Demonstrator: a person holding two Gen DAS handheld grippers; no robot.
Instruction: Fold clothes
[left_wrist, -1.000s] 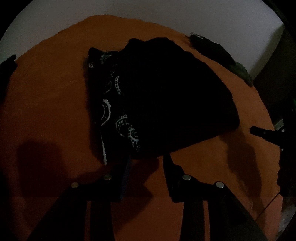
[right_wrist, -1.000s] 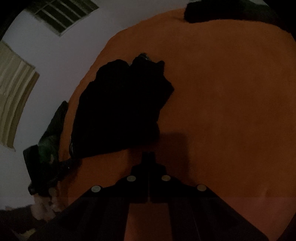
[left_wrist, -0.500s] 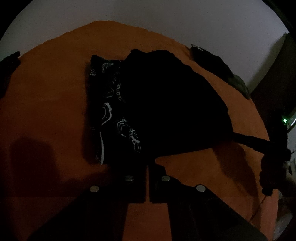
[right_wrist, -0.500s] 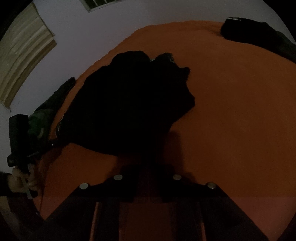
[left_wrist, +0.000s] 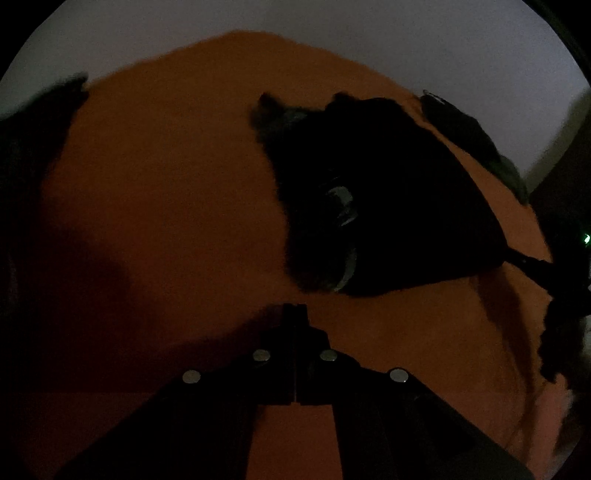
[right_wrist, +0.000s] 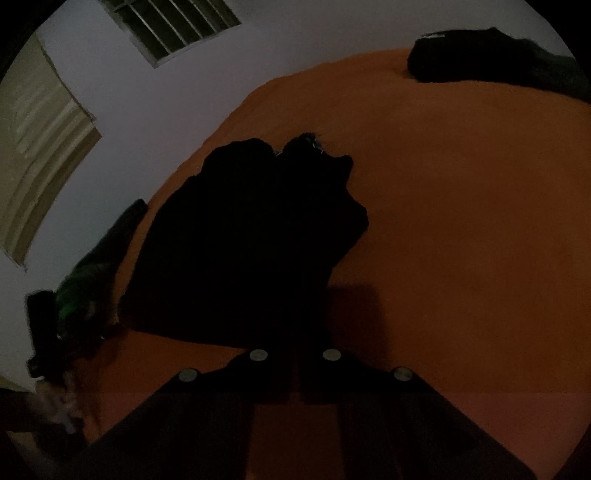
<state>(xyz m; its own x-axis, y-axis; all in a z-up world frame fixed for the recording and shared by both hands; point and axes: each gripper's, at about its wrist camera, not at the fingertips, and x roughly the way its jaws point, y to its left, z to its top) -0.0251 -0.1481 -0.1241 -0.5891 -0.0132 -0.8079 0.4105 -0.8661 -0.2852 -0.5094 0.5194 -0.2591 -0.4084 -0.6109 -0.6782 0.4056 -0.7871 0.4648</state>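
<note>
The jaws of the left gripper (left_wrist: 295, 308) are seen pressed together with nothing between them, over bare orange bed cover (left_wrist: 166, 206). A second ago they stood apart at the near edge of the dark garment (left_wrist: 399, 206); half a second ago they were closed right at that edge. Now the garment is seen up and to the right of them, apart from the tips, and its pale patterned part is blurred.

The jaws of the right gripper (right_wrist: 295, 345) are closed as well, having opened briefly half a second ago. Their tips are lost against the dark garment (right_wrist: 251, 243) at its near edge, so whether cloth is pinched cannot be told. The garment is spread ahead and to the left of them on the bed cover (right_wrist: 461, 221).

In the left view the right gripper (left_wrist: 532, 264) is seen at the garment's right corner. Another dark heap (right_wrist: 491, 55) lies at the far edge of the bed, well apart.
</note>
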